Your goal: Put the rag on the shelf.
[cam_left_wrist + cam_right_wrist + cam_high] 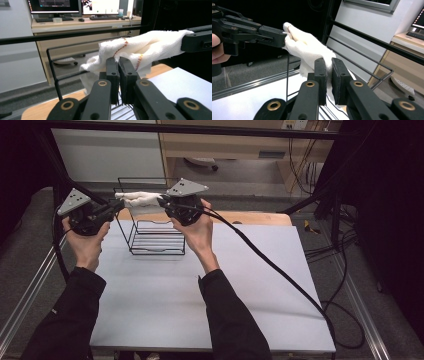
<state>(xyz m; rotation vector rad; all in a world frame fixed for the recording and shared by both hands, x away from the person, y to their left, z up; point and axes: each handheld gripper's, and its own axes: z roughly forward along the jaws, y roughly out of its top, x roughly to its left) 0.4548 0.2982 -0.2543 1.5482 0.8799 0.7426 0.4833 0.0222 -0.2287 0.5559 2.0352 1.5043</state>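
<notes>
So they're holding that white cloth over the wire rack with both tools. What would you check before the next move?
1. Left hand-held gripper shut on the white cloth: ok.
2. Right hand-held gripper shut on the cloth's other end: ok.
3. Cloth stretched between both: ok, slightly sagging.
4. Cloth above the wire rack, at its top rail: ok.
5. Rack standing upright on the table: ok.
6. Cloth free of snags on the rail: cannot tell.

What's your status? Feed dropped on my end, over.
Left gripper shut on white towel. Right gripper shut on its other end. Towel stretched between them above the black wire rack. Nothing in the way.
</notes>
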